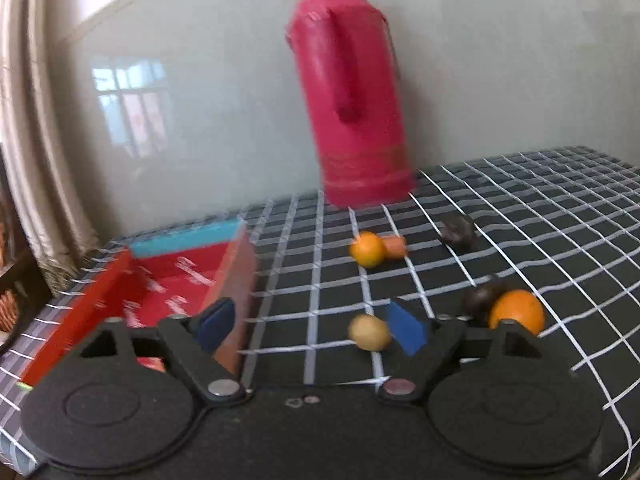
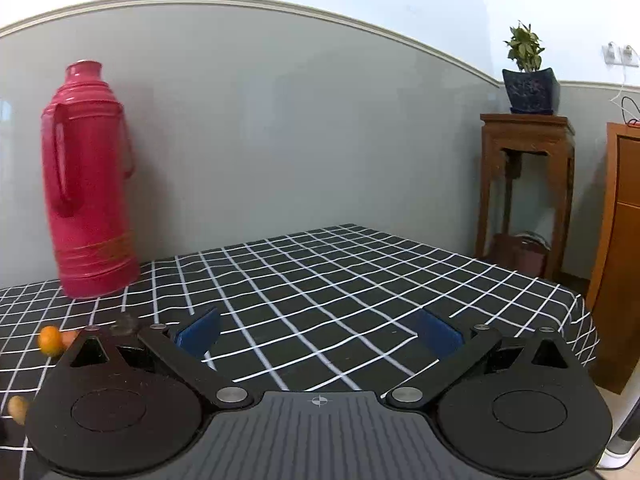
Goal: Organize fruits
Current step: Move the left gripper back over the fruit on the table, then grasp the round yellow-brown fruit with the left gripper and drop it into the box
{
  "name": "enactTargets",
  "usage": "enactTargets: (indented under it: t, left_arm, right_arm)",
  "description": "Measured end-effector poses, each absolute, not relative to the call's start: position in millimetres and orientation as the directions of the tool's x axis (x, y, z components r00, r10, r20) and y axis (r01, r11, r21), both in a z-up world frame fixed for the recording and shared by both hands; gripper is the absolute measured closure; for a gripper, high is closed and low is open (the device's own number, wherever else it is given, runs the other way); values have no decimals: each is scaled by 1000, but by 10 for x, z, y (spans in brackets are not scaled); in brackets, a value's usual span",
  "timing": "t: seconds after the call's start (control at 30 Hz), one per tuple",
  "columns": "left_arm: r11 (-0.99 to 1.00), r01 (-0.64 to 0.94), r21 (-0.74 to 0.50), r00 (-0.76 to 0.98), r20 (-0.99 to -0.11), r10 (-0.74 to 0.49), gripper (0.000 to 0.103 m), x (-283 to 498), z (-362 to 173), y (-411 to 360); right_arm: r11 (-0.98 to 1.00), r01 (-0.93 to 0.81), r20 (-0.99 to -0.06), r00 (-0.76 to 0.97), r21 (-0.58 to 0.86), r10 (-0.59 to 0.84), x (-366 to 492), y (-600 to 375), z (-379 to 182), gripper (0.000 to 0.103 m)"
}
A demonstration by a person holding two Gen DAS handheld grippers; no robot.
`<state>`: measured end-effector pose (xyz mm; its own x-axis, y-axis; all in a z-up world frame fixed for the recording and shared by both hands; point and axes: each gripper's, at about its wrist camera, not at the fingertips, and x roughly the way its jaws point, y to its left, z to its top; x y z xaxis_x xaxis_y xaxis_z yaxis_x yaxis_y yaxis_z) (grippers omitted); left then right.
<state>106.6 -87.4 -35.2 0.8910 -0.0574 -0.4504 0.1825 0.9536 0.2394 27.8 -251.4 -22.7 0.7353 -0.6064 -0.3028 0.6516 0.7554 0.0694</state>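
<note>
In the left wrist view, an open red box [image 1: 236,280] with a teal far edge lies at the left of the checked tablecloth [image 1: 320,280]. Fruits are scattered to its right: a small orange [image 1: 367,249] touching an orange-red piece [image 1: 395,246], a dark fruit [image 1: 458,230], another dark fruit [image 1: 478,300] beside a big orange [image 1: 516,312], and a tan round fruit [image 1: 368,332]. My left gripper [image 1: 312,326] is open, and the tan fruit sits just inside its right finger [image 1: 408,330]; I cannot tell whether they touch. My right gripper [image 2: 318,334] is wide open over bare cloth.
A tall red thermos [image 1: 352,92] stands at the back against the grey wall. In the right wrist view, the small orange [image 2: 50,340] and tan fruit [image 2: 18,408] lie far left. A wooden stand [image 2: 524,184] with a potted plant [image 2: 528,80] is beyond the table's right edge.
</note>
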Motion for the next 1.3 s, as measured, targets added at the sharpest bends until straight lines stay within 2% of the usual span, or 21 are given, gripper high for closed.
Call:
enactTargets:
  t: [0.07,0.17,0.27,0.33,0.37,0.63,0.77,0.9,1.07,1.17,1.3]
  left_arm:
    - [954,190,231,874,-482,-57,33,1149,-429,-947]
    - [956,196,216,857,-512,-60,42,1260,-510,-1025]
    - [956,208,205,843,-533,-70,59,1302,-544,-1033]
    - [956,219,192,828,-555,-78,81,1364,-590,-1064]
    - [956,226,184,818,-569,-84,84,1386,-610,-1074]
    - [958,201,205,835,-547,-58,85,1340,-602,-1114]
    - [951,178,253,872,-488,-33,85,1251,-538,-1125]
    - [944,116,309,919,-394,16,85,1147,-447,-1082]
    - [950,4,311,937,-333,105,85,1154,-325,-874]
    - [950,-62,305,932,-323,165,85,1193,-261,-707]
    - [960,-96,262,909,-370,192,85,1283,-219,-465]
  right_arm:
    - [742,666,-298,724,70,-622,265,-2593,-212,0]
    - [722,688,-291,708,79,-643,211,-2667,-185,0]
    - [714,695,-287,703,86,-650,164,-2729,-169,0]
    - [711,698,-287,701,87,-653,142,-2766,-165,0]
    - [711,698,-289,701,88,-653,134,-2778,-163,0]
    - [711,696,-291,703,97,-648,113,-2824,-150,0]
    - [722,684,-293,714,100,-636,126,-2794,-146,0]
    - [737,668,-290,729,103,-620,149,-2743,-138,0]
    - [760,642,-298,748,100,-593,218,-2644,-141,0]
    - [776,623,-299,763,100,-574,259,-2562,-143,0]
    - [797,597,-301,781,97,-548,308,-2456,-153,0]
